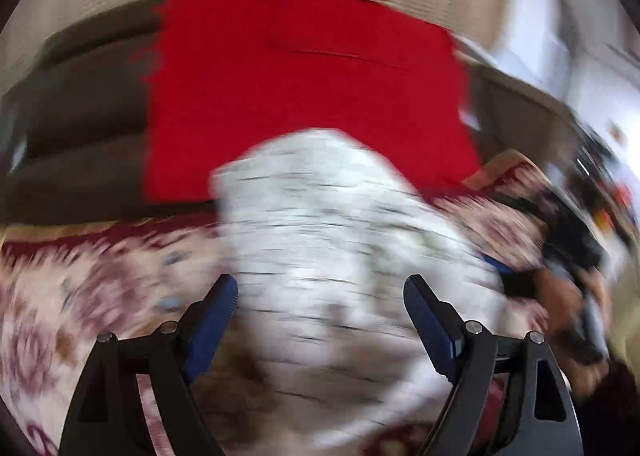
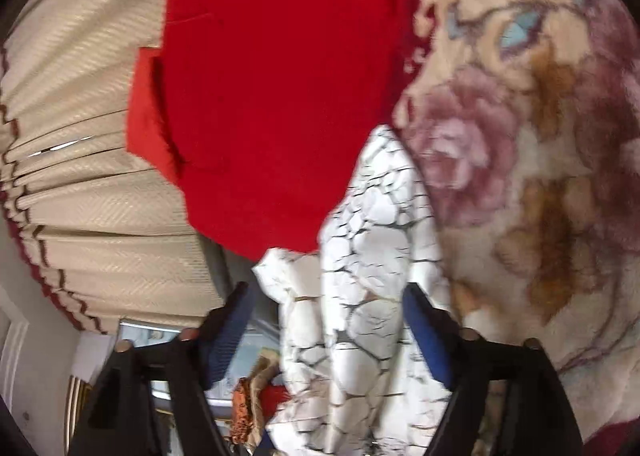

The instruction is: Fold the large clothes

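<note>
A white garment with a dark crackle print (image 1: 332, 256) lies bunched on a floral blanket (image 1: 80, 296); the left wrist view is blurred by motion. My left gripper (image 1: 320, 296) is open, its jaws spread either side of the white cloth. In the right wrist view the same white garment (image 2: 360, 296) runs between the jaws of my right gripper (image 2: 326, 304), which is open. A red garment (image 1: 304, 88) lies beyond the white one; it also shows in the right wrist view (image 2: 272, 96).
The floral blanket (image 2: 520, 136) covers the surface. A cream pleated curtain (image 2: 80, 136) hangs behind. A dark brown headboard or sofa back (image 1: 80, 116) is at left. The other hand and gripper (image 1: 568, 276) show at right in the left wrist view.
</note>
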